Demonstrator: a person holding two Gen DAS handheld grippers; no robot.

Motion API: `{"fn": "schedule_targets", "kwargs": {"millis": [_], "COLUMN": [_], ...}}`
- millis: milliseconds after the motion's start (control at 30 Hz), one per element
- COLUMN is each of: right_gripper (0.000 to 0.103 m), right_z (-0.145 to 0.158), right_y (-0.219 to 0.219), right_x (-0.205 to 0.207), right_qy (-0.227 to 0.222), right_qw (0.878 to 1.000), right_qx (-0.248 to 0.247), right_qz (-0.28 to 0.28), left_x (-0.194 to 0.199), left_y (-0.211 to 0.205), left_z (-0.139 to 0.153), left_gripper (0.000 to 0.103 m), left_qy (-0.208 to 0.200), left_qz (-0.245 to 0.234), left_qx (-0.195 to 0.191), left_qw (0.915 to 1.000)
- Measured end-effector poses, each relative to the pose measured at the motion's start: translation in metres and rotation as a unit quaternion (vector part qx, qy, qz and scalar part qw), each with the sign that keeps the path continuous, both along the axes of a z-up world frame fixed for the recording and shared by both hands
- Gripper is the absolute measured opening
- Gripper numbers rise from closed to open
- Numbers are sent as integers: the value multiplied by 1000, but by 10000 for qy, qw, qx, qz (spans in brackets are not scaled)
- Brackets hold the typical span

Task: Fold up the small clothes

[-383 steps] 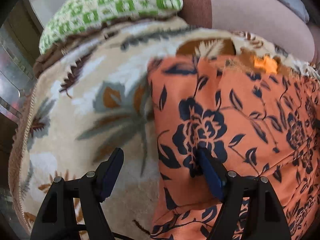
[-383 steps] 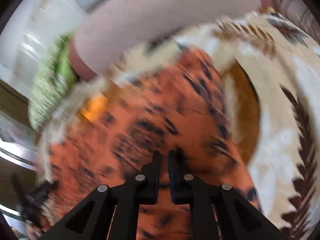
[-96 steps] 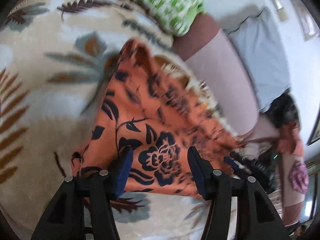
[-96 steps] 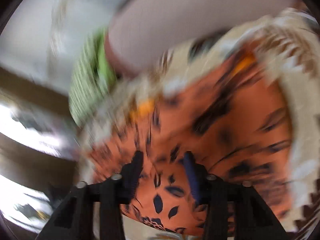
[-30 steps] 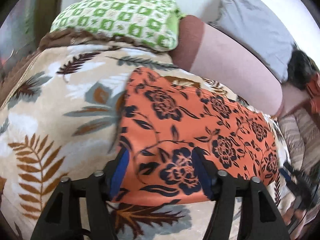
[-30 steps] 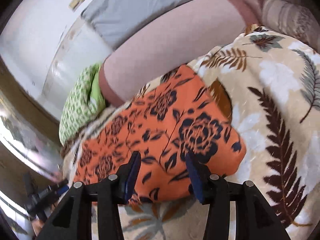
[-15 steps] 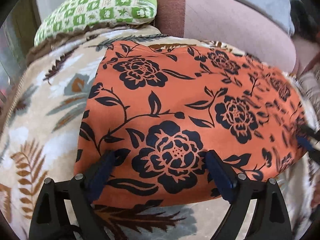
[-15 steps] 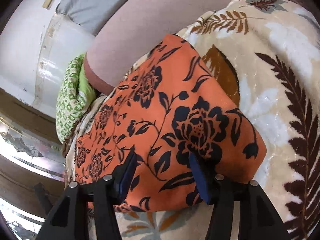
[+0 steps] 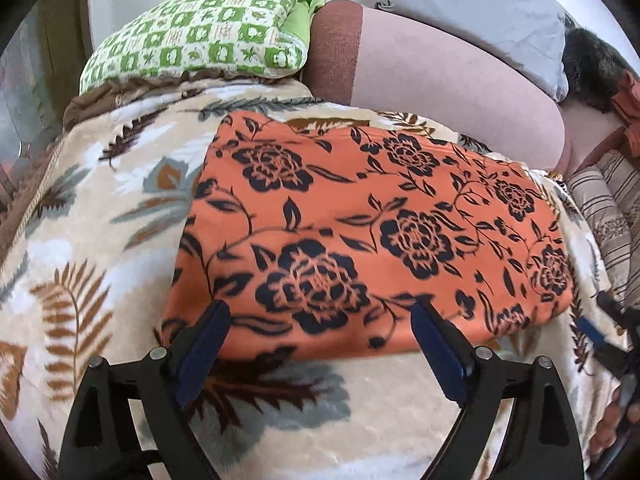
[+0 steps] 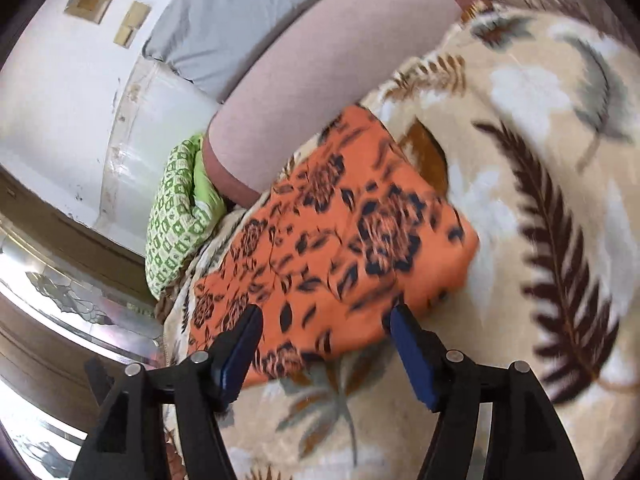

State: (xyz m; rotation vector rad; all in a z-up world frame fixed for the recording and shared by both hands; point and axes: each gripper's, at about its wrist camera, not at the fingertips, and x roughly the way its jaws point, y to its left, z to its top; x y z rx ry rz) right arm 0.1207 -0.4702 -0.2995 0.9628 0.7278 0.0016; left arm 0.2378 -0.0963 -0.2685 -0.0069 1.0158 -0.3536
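An orange garment with dark blue flowers point(image 9: 360, 232) lies folded flat as a rectangle on a cream leaf-print blanket point(image 9: 92, 240). It also shows in the right wrist view point(image 10: 332, 248). My left gripper point(image 9: 320, 320) is open and empty, its blue-padded fingers just above the garment's near edge. My right gripper point(image 10: 324, 324) is open and empty, hovering over the near edge toward the garment's right end. The right gripper's tip point(image 9: 600, 320) shows at the far right of the left wrist view.
A green checked pillow point(image 9: 200, 32) lies at the back left. A pink and brown bolster point(image 9: 440, 76) and a grey pillow point(image 9: 480, 4) run along the back. Striped fabric point(image 9: 600, 200) is at the right. The blanket's edge drops off at the left point(image 10: 168, 320).
Both grippers have pulled back from the garment; it now lies a little farther from the fingers. Both stay open. The garment has not moved in the last second.
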Motion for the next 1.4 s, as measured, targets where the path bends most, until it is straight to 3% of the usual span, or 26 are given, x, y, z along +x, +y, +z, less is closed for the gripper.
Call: {"fn": "schedule_targets", "kwargs": {"millis": [167,300,533,733,1000,1167,1233,1300,1400], "right_gripper": [70,70,70,70,70,68,66,66,67], "right_z": [-18,-35,-45,-63,-58,-53,-54,-54,-53], "right_y": [0,3,-17,-39,-41,-36,-33,-33,-29], "right_x": [-3,4,14,18,32,40,47,49,55], "right_qy": [72,165,212,247,-40,-313,-247,-234,-65], "right_qw": [9983,9948,9924,9851,9890,9918,9931,9931,9930], "right_qx": [559,988,1009,1294,873,551,410,376,263], "right_qz": [-143,-174,-665,-1106,-1193,-1108,-1071,-1087,-1146], "left_x": [-14,-10,14,23,46,55,55,56,55], "left_y": [19,29,37,58,68,69,68,64,61], "left_z": [-11,-31,-59,-55,-59,-59,-59,-61,-68], "left_gripper": [92,92,92,92,92,92,80,57,57], "left_qy": [554,1220,1805,1728,1607,1473,1428,1445,1398], "left_qz": [328,567,772,1206,1512,1542,1484,1414,1475], "left_qx": [-387,-689,-1046,-1501,-1804,-2243,-2362,-2244,-2199], "left_qw": [9972,9885,9750,9660,9585,9509,9496,9533,9541]}}
